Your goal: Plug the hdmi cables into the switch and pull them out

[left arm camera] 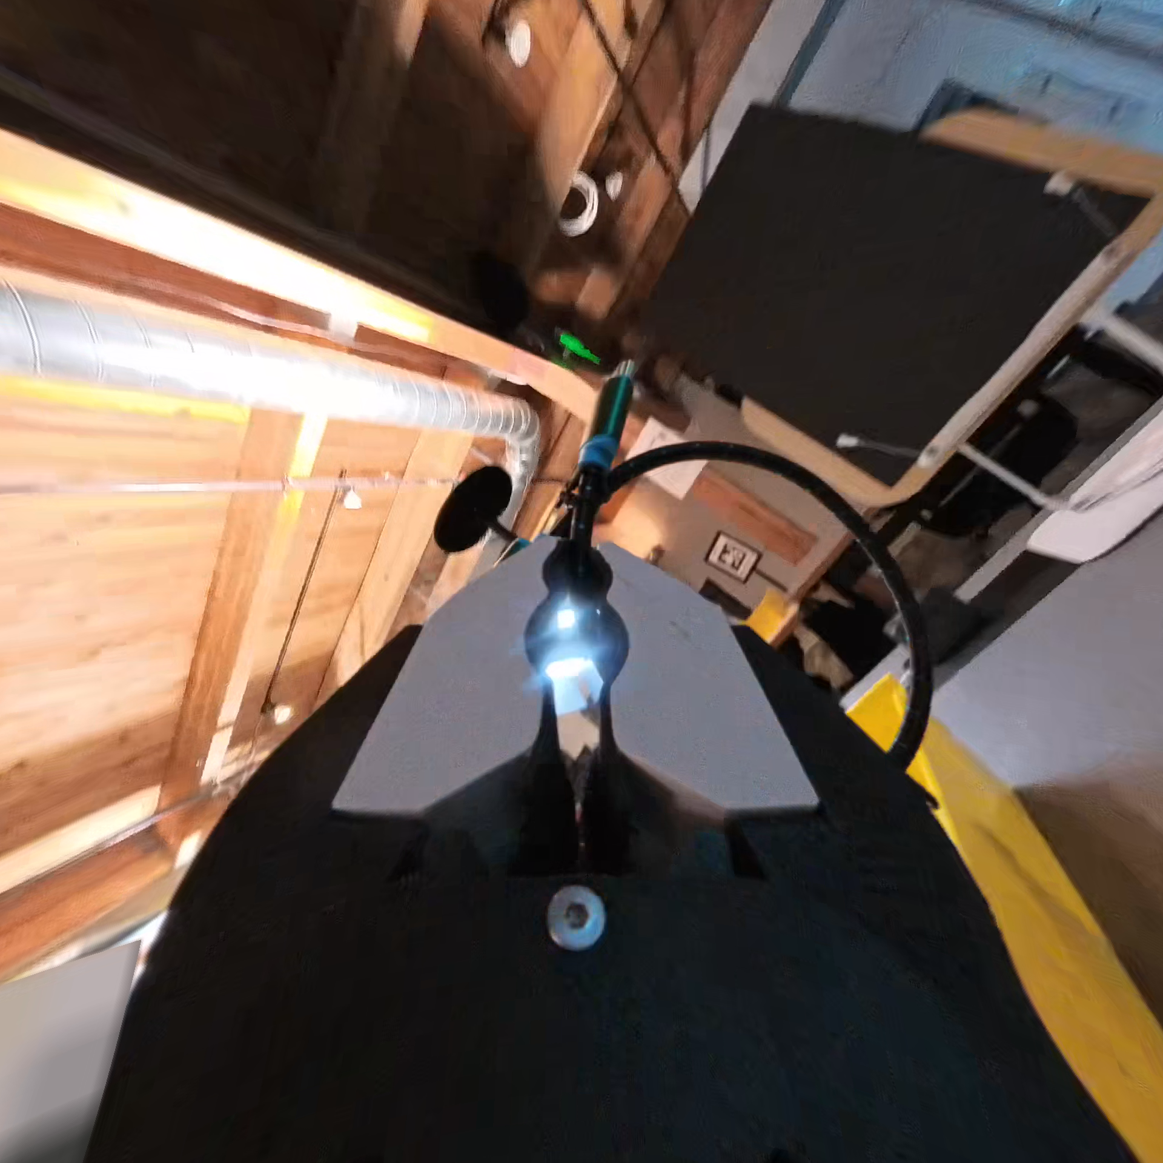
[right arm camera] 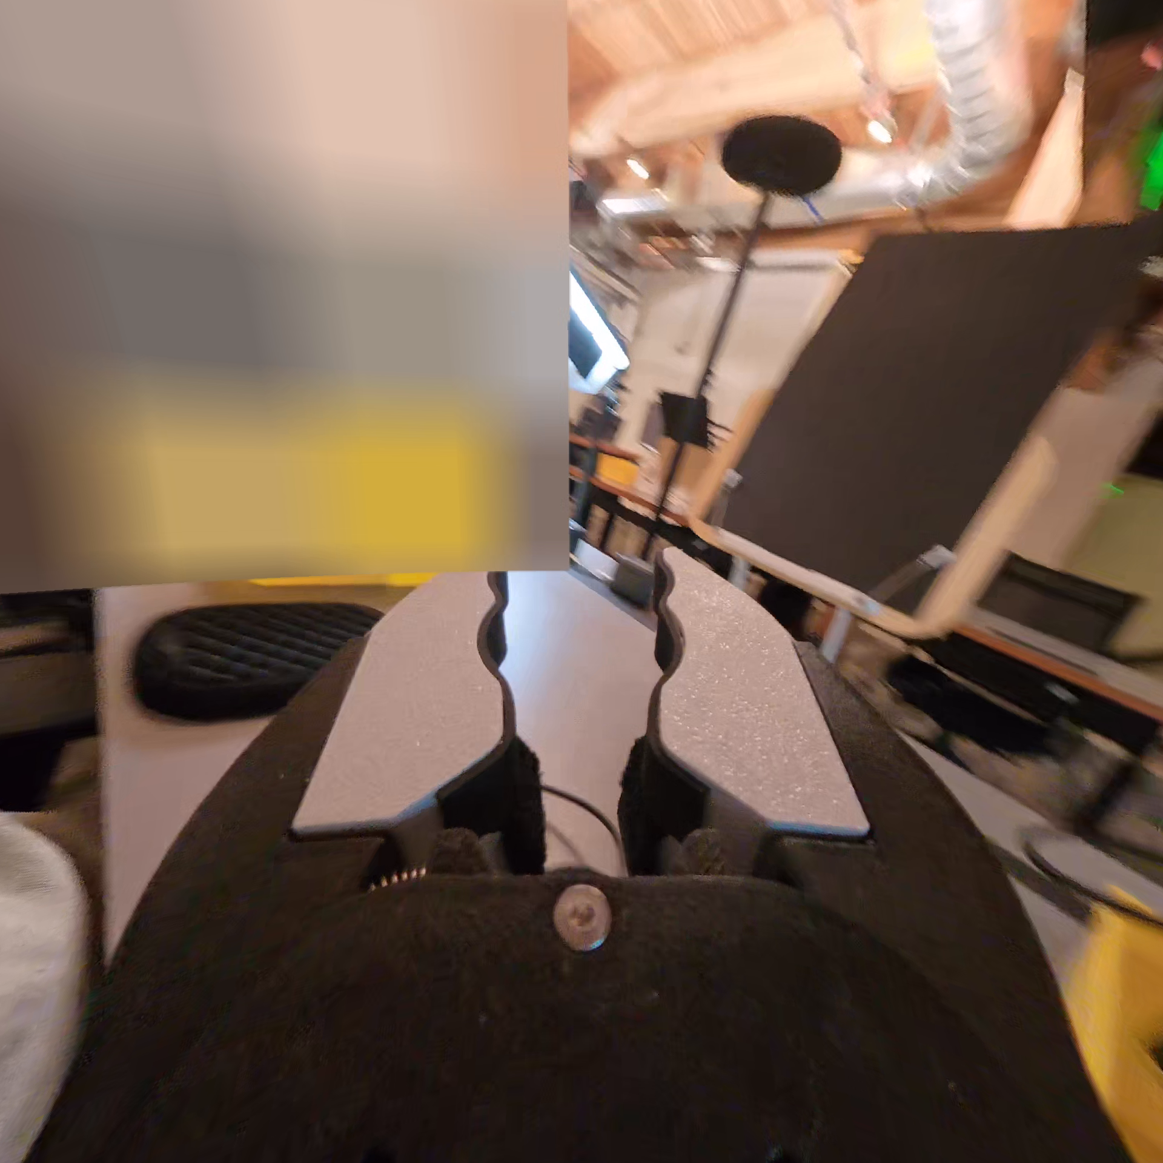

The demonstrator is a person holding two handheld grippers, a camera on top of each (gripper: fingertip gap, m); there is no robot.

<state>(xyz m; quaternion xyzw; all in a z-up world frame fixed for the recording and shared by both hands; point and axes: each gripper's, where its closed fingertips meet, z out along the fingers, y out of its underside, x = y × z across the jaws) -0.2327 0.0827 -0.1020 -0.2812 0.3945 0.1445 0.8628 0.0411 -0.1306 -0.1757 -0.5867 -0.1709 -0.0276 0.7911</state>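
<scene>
The left gripper [left arm camera: 576, 566] has its jaws pinched on a thin black HDMI cable [left arm camera: 881, 554] just behind its green-sleeved plug [left arm camera: 609, 403]. The cable looks light and springy; I'd grip the rigid plug. The right gripper [right arm camera: 579, 604] is spread, empty.

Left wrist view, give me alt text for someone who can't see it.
The left gripper, tilted up toward a wooden ceiling, is shut on a black HDMI cable. Its plug sticks out past the fingertips, and the cable loops back to the right.

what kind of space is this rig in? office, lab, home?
Probably a workshop or lab in an industrial-style loft. Overhead are exposed timber ceiling beams and a silver corrugated air duct. Wood-edged black panels stand by white worktables, and a round black disc on a thin pole rises behind them.
</scene>
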